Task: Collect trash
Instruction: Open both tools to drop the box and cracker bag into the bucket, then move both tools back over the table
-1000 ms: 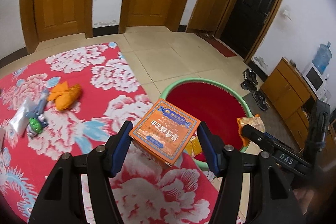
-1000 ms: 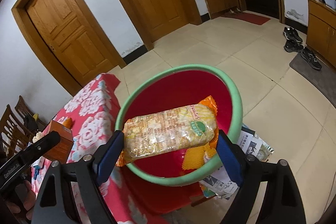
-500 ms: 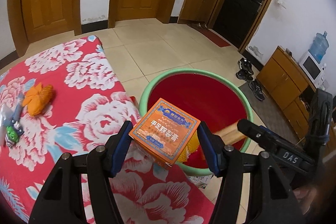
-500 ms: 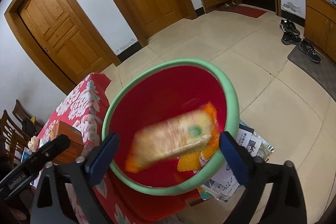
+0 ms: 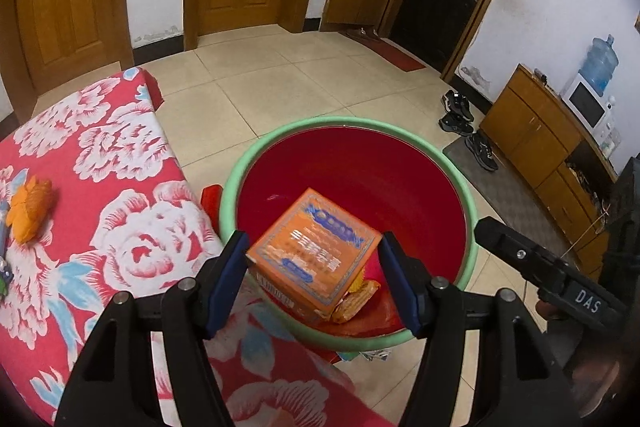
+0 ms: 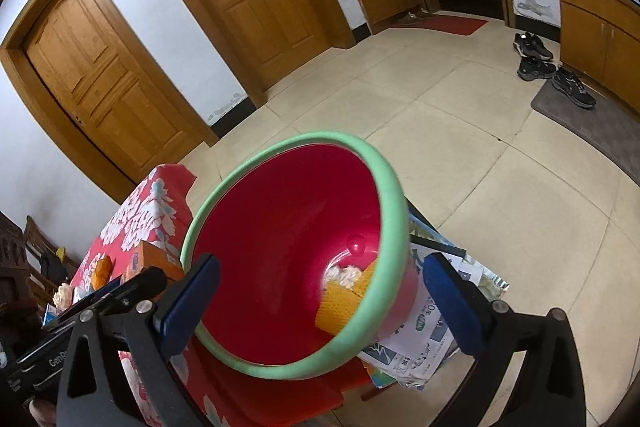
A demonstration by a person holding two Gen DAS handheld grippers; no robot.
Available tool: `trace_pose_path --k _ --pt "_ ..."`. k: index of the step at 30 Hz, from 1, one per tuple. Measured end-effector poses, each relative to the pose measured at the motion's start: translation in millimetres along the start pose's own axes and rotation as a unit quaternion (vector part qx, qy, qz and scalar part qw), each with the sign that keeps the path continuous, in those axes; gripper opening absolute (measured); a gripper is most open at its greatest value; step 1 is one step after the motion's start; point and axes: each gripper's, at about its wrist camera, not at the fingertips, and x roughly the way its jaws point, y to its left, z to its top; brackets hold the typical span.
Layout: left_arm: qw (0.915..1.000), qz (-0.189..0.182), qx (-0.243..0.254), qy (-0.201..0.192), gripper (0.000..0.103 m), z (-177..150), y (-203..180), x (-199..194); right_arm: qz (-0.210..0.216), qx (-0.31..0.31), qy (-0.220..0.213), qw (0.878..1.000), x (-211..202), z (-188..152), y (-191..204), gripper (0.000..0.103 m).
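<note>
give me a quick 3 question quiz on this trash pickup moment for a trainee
1. True or false: the right gripper is clamped on a snack packet.
2. Multiple choice: what sits between the jaws of the left gripper? A) an orange cardboard box B) a blue water jug C) a black shoe
3. Fill in: the orange cardboard box hangs over the red plastic basin with the green rim, which already holds an orange-and-yellow snack ______.

Key
1. False: its jaws are open with nothing between them.
2. A
3. Packet: the orange-and-yellow snack packet lies at the bottom of the basin.
</note>
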Motion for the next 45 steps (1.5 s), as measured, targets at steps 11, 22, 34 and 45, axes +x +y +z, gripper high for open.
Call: trace_pose_path --k 11,22,34,45 --pt "0.9998 -0.003 -0.015 -0.017 0.069 -3 9 -15 -0.001 -0.003 -0.004 1.0 -8 0 0 0.103" --pt "0.9968 0.021 -0.065 -0.041 0.069 -13 46 -60 0.015 -0.033 0.0 0.999 -18 -8 32 0.103" --pt "0.9876 0.059 -0.131 -0.064 0.069 -36 102 -109 0.049 -0.076 0.017 0.996 -25 -26 89 0.103" --pt "0.9736 0.097 -0.19 -0.081 0.069 -57 156 -144 0.069 -0.11 0.029 0.991 -27 -40 133 0.103"
